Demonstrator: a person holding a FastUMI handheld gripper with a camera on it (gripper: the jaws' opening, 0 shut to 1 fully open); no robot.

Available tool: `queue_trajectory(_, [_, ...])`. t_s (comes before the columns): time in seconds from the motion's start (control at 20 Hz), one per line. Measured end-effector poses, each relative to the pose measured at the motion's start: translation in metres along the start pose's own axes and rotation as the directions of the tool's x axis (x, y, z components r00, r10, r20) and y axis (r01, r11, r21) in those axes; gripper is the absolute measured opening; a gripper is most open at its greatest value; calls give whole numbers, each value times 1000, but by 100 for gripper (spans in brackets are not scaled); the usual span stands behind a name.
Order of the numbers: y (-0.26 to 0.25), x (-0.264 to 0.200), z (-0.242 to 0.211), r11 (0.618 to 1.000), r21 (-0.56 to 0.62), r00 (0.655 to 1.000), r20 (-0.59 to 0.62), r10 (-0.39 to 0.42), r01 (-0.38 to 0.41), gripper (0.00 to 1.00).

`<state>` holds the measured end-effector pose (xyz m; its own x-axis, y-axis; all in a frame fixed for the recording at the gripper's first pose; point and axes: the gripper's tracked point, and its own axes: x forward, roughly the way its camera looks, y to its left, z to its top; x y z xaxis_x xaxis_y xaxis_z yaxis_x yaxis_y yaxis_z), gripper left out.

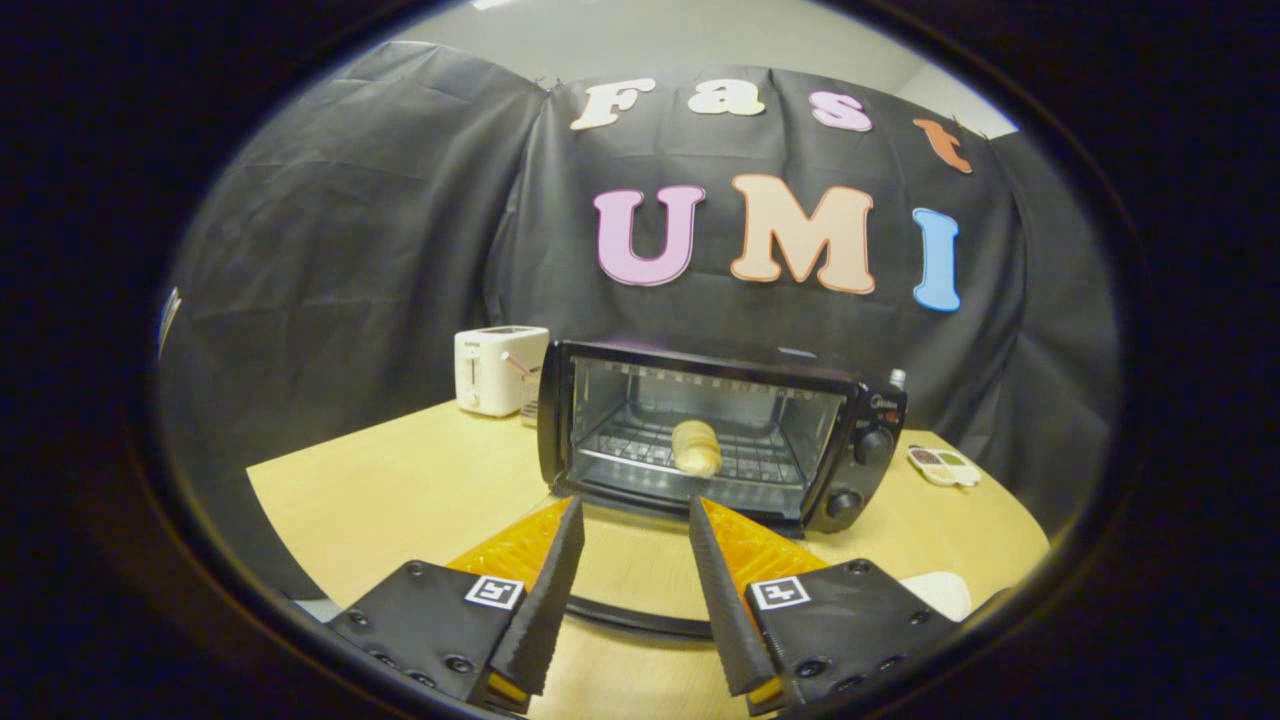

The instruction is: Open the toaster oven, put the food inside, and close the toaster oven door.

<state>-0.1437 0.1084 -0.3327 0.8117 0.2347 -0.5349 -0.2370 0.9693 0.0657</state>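
Observation:
The black toaster oven stands on the wooden table just beyond my fingers. Its glass door is folded down flat toward me, and the door's dark handle bar curves across below the gap between my fingers. A pale golden bread roll lies on the wire rack inside the oven cavity. My gripper hovers over the lowered door, open, with nothing between its black and orange fingers. The fingertips stop a little short of the oven's mouth.
A white pop-up toaster stands behind the oven on its left. To the oven's right a small divided dish rests on the table, and a white rounded object sits beside my right finger. Two knobs are on the oven's right panel.

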Motion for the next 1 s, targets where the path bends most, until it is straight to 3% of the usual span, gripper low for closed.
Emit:
queue_trajectory(0.6, [-3, -13, -99, 997, 75, 985, -175, -6, 20, 68])
queue_trajectory(1.0, [-16, -10, -80, 991, 110, 993, -100, -62, 72, 66])
